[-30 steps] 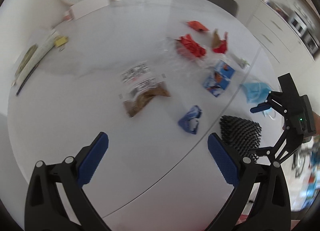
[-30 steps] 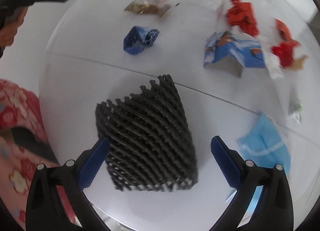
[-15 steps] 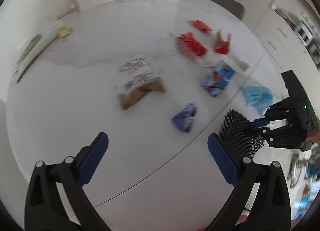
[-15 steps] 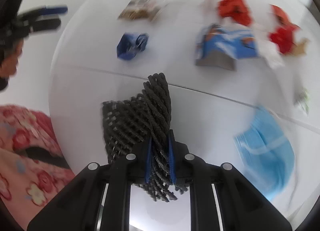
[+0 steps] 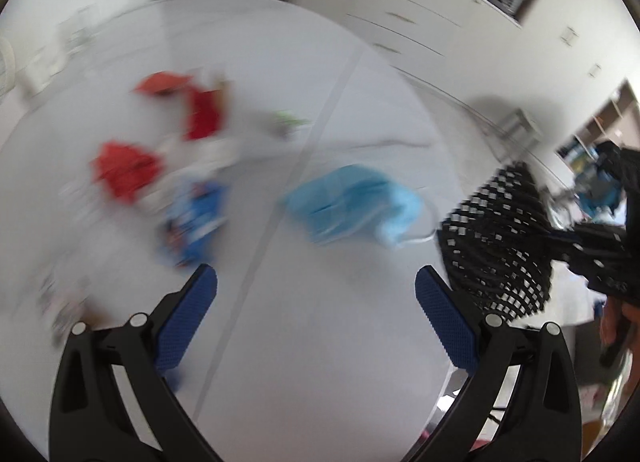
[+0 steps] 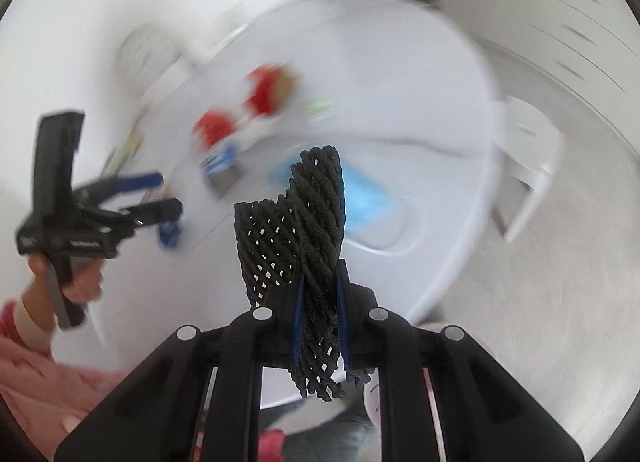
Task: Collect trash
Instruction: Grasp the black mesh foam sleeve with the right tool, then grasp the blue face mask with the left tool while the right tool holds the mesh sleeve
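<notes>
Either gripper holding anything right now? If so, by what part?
Right gripper is shut on the black mesh basket, pinching its wall near the rim. Left gripper is open, holding nothing.

The right gripper [image 6: 318, 316], at the bottom centre of its own view, has its jaws clamped tight on a black mesh bag [image 6: 304, 222], having just closed on it. The left gripper [image 5: 316, 310] stands with jaws wide apart and nothing between them, low in its own view. At the left edge of the right view, a hand [image 6: 76, 278] in a pink sleeve grips its handle.
</notes>
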A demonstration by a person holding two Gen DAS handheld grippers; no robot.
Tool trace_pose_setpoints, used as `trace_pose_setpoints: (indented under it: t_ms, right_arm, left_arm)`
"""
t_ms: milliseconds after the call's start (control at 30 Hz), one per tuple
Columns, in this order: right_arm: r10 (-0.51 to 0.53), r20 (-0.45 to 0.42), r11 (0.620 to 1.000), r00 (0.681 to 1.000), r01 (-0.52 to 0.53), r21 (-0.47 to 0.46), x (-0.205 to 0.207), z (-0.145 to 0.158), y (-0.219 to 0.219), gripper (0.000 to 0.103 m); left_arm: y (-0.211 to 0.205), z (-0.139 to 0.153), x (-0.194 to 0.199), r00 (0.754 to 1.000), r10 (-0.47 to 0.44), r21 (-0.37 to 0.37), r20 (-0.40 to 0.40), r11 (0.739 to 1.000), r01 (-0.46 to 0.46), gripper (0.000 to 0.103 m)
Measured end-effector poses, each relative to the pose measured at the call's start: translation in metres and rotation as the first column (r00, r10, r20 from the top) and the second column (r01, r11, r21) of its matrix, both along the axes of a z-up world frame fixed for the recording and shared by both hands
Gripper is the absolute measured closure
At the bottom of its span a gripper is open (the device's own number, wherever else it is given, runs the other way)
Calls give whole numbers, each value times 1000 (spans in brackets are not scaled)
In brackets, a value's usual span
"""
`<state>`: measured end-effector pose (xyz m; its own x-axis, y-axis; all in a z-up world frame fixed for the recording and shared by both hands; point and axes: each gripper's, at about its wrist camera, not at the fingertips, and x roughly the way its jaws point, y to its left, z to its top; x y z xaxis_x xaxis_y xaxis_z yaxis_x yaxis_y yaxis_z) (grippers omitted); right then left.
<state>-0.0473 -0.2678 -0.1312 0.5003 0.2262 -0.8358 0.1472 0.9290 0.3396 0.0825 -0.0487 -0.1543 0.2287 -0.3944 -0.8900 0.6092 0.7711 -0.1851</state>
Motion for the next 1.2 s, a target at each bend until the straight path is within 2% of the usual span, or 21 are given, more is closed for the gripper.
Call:
trace_pose_setpoints:
  t_ms: [67,133,200,300,367,467,533,567,600,700,733,800,900,1033,1200]
  right_arm:
    - [-84,-2,996,996,84,-1,-23,-1,-21,86]
    - [-135,-12,991,991,135,-3,-40,-4,-34,86]
    - [-177,-13,984,984,177,2,-55,-7,-46,86]
    - [-222,-7,974,975,222,41,-71,-12,-61,86]
    - [-223,-7,973,975,224,52,-75,-15,-66,86]
    - [-212,2,975,977,211,62,-82,-17,-74,86]
    - [-207,12,976,978,205,71,-87,-15,-81,85]
    - [-204,13,976,979,202,74,-89,-13,-85,85]
    - [-200,17,977,980,198,78,-91,-13,-88,85]
    - [-193,20,978,981,190,86,-92,-14,-92,85]
    - [-191,22,978,981,188,88,-93,-14,-92,85]
    - [-191,23,978,981,188,94,-95,-15,-93,85]
    - [-200,29,976,979,196,95,-97,-12,-95,85]
    - [-220,40,973,975,216,82,-104,-7,-95,85]
    - [-266,36,963,963,265,42,-130,2,-93,85]
  left_arm:
    - [-28,-8,5,999,-37,-20,-29,999,37,8]
    - [-53,-17,15,997,-25,-14,-69,1000,24,8]
    - [-71,-25,27,991,50,-7,-124,999,-51,8]
    - [-83,-35,41,967,166,-11,-194,985,-171,8]
    - [-96,-46,46,954,231,23,-192,973,-231,8]
    - [-110,-64,46,954,254,105,-156,965,-240,11]
    - [-119,-77,44,959,247,155,-143,962,-225,28]
    - [-122,-82,44,961,242,176,-134,960,-217,33]
    - [-125,-87,42,966,232,202,-118,958,-205,44]
    - [-128,-92,39,970,218,221,-104,956,-191,70]
    - [-128,-92,37,971,216,220,-100,957,-190,79]
    - [-130,-90,34,975,205,222,-84,958,-182,85]
    - [-134,-79,24,982,183,227,-54,960,-166,86]
    - [-139,-48,1,993,117,197,-20,974,-111,86]
    - [-142,-5,-47,999,4,146,-37,989,2,86]
